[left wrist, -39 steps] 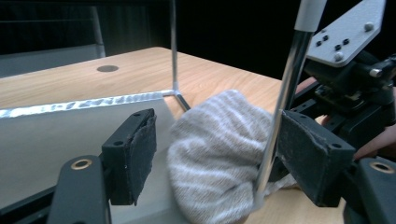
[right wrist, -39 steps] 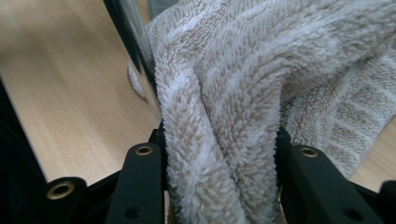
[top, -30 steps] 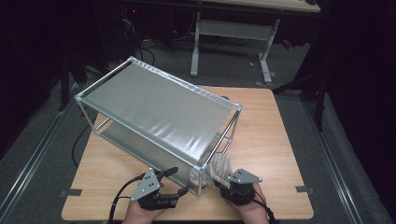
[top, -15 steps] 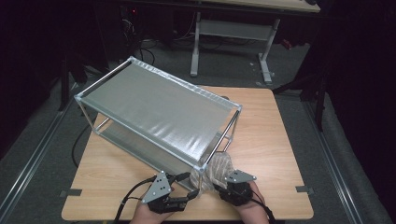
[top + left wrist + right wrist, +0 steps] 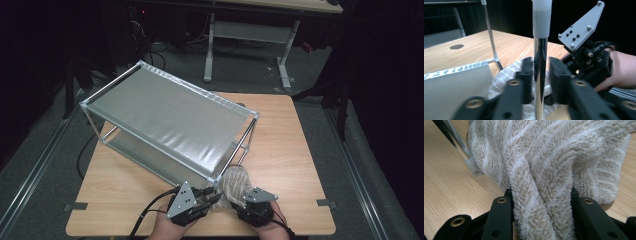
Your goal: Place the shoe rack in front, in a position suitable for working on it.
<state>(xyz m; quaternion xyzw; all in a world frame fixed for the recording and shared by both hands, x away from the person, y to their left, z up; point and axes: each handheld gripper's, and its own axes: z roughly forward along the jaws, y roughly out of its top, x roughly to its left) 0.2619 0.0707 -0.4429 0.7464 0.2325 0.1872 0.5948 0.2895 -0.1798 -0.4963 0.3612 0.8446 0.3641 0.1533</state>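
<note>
Jaws of the left gripper (image 5: 212, 199) sit at the rack's (image 5: 165, 120) near corner in the high view, right beside the right gripper (image 5: 240, 200), with the towel (image 5: 235, 182) bunched between the two and just beyond their tips. In the left gripper view, those jaws have just been closing and now clamp the rack's post (image 5: 540, 75), which stands upright between them; the towel lies behind it. In the right gripper view, the jaws stand partly apart, pinching a thick fold of towel (image 5: 544, 195) between the pads.
</note>
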